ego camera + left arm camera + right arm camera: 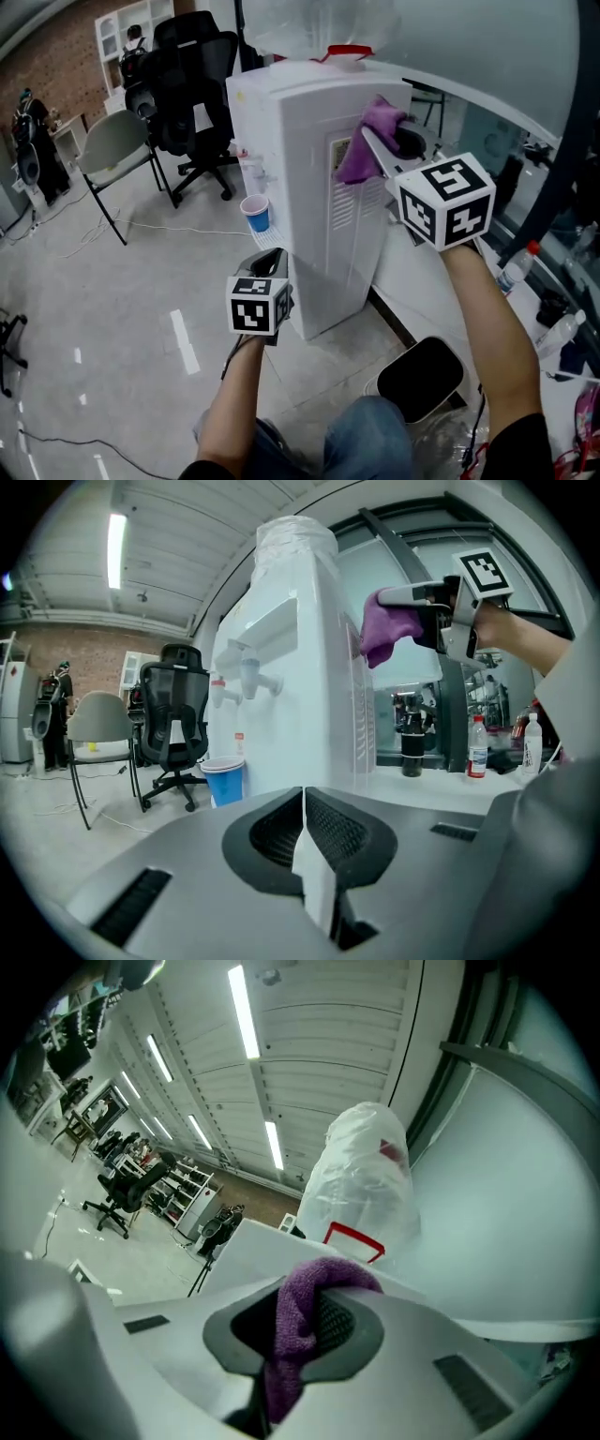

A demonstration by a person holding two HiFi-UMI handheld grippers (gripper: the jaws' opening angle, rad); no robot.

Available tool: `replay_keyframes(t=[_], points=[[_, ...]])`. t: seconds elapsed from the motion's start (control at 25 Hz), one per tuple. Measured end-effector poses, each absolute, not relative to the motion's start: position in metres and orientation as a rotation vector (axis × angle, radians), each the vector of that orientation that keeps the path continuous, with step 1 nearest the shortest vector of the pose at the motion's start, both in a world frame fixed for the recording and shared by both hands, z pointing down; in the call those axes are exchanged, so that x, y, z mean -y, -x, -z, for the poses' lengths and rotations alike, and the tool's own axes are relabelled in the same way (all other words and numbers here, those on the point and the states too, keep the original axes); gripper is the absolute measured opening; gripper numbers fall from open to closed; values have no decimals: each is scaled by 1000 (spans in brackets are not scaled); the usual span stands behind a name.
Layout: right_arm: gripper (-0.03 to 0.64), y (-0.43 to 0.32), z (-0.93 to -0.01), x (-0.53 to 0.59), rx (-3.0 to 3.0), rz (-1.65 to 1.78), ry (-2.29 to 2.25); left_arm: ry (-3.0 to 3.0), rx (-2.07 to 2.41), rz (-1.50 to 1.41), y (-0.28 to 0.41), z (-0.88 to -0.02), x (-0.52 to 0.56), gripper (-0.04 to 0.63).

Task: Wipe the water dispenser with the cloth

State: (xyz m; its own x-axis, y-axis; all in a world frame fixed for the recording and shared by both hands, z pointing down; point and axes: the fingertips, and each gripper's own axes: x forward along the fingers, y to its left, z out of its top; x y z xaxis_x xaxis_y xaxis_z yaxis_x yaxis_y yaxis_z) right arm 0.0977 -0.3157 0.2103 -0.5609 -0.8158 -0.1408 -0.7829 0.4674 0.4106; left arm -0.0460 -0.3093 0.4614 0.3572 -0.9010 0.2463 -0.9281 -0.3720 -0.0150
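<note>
The white water dispenser stands on the floor, a plastic-wrapped bottle with a red handle on top. My right gripper is shut on a purple cloth and holds it against the upper part of the dispenser's vented side panel. In the right gripper view the purple cloth bulges between the jaws. The left gripper view shows the purple cloth high on the dispenser. My left gripper hangs low by the dispenser's front corner, shut and holding nothing, jaws closed together.
A blue paper cup sits under the taps. Black office chairs and a grey chair stand to the left. A counter with bottles runs behind the dispenser. A black-lidded bin sits by my right arm.
</note>
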Motion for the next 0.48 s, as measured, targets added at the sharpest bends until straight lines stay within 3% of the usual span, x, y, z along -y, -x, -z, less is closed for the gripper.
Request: replay_keyframes(t=[0.24, 0.48], points=[[43, -79, -175, 320, 2681, 713, -1439, -2486, 1682, -320, 47, -458, 302, 32], [43, -70, -196, 329, 2679, 678, -1419, -2487, 1692, -316, 50, -457, 301, 32]])
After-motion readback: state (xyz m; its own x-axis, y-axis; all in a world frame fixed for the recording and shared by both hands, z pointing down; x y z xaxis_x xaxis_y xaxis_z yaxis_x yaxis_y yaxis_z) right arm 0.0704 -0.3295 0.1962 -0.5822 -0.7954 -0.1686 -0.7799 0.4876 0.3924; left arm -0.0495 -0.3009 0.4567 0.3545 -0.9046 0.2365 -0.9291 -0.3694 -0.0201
